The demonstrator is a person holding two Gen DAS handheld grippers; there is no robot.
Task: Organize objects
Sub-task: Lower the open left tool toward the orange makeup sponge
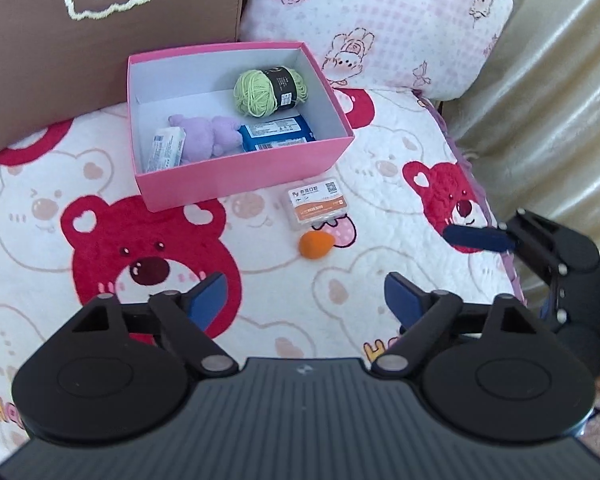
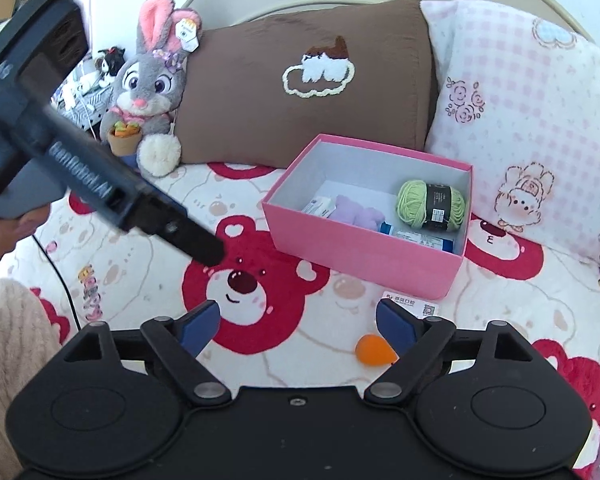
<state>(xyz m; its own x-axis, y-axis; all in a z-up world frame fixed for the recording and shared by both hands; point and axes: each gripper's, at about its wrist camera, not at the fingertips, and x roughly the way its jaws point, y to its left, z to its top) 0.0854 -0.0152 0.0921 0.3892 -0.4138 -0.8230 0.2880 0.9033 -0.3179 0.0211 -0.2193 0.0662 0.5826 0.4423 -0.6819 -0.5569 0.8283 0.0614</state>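
Both grippers, left gripper (image 1: 304, 300) and right gripper (image 2: 296, 326), spread wide with nothing between the pads, hover over the bear-print blanket (image 1: 40, 200) near the orange teardrop sponge (image 1: 316, 245) and small labelled case (image 1: 319, 203), just beside the pink box (image 1: 240, 176) holding green yarn (image 1: 270, 90), purple plush (image 1: 208, 136), blue packet (image 1: 276, 136).

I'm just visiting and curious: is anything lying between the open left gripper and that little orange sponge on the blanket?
Nothing visible does. The left gripper is open with nothing in it, and only bare blanket lies between it and the orange sponge. The small card box and the pink box sit beyond the sponge, not in front of it.
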